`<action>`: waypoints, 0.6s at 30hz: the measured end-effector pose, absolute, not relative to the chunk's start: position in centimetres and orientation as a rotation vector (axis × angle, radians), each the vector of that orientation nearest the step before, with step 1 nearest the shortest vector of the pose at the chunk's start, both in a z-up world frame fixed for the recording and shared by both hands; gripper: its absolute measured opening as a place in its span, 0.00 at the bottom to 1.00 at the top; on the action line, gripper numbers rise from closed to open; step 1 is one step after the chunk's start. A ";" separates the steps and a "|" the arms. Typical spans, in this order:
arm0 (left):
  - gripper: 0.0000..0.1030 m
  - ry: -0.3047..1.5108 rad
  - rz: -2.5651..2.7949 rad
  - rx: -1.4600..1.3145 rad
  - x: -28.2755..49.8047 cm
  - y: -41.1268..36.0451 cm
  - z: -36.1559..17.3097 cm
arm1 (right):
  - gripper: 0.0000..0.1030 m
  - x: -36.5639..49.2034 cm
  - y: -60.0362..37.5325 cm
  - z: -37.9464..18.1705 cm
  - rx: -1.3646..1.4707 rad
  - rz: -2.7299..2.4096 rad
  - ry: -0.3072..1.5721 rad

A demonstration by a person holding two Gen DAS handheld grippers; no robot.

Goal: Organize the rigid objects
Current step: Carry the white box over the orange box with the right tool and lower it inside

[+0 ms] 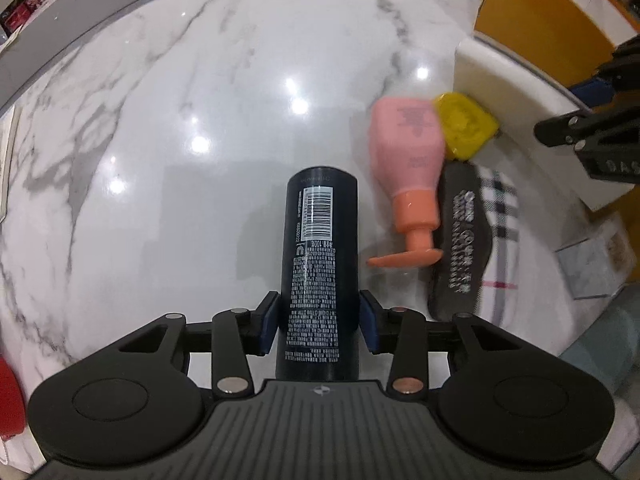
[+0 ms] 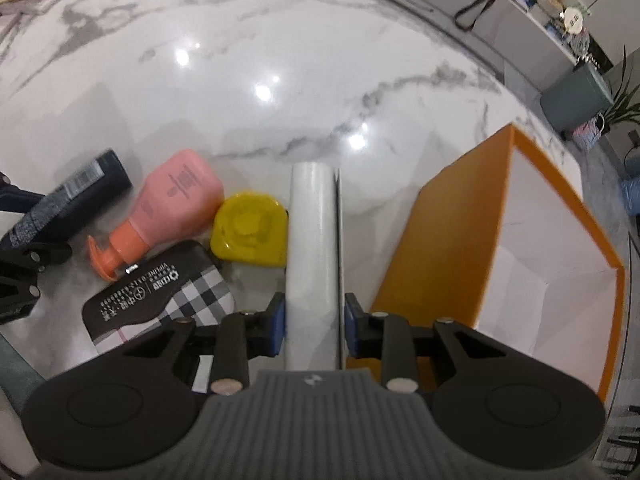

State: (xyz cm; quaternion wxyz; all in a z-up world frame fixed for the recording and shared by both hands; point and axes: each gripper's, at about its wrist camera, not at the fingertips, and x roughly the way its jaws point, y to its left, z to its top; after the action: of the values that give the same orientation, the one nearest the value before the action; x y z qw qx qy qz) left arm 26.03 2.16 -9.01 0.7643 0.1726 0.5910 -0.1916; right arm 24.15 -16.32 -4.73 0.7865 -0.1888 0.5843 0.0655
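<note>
My left gripper [image 1: 319, 320] is shut on a black cylindrical bottle [image 1: 320, 256] with a barcode, held over the marble table; the bottle also shows in the right wrist view [image 2: 68, 196]. My right gripper [image 2: 314, 322] is shut on a flat white box [image 2: 314, 256], held by its edge. The box also shows in the left wrist view [image 1: 508, 92]. A pink pump bottle [image 2: 168, 208] lies on its side, touching a yellow tape measure [image 2: 250, 230] and a black-and-plaid case [image 2: 160, 292]. In the left wrist view they lie right of the black bottle: pink bottle [image 1: 408, 152], tape measure [image 1: 464, 124], case [image 1: 472, 240].
An open orange box with a white inside [image 2: 532, 248] stands right of the white box; it also shows in the left wrist view [image 1: 532, 12]. The white marble table [image 2: 280, 40] stretches beyond. A red object [image 1: 8, 396] sits at the left edge.
</note>
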 end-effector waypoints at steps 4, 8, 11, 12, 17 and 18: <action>0.45 1.230 -0.407 0.359 26.1 1.9 -7.0 | 0.28 23.7 -16.4 -3.4 -0.394 0.157 1.230; 0.45 1.189 -0.418 0.325 26.0 1.6 -4.5 | 0.28 23.2 -16.3 -1.8 -0.409 0.185 1.197; 0.45 1.160 -0.428 0.310 25.9 1.1 -3.0 | 0.28 22.7 -16.0 -0.2 -0.417 0.209 1.170; 0.44 1.149 -0.431 0.308 25.7 0.9 -2.4 | 0.28 22.6 -15.9 0.3 -0.423 0.214 1.160; 0.45 1.098 -0.426 0.299 25.5 -0.4 0.3 | 0.28 21.2 -15.7 3.5 -0.459 0.249 1.101; 0.44 1.086 -0.427 0.298 25.3 -0.8 0.9 | 0.28 21.0 -15.8 4.1 -0.468 0.255 1.089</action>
State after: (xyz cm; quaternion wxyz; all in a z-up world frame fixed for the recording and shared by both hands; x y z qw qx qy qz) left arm 25.27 -0.76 0.94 0.8241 0.1403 0.5109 -0.2006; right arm 20.97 -15.82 4.10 0.8217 -0.2199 0.5119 0.1197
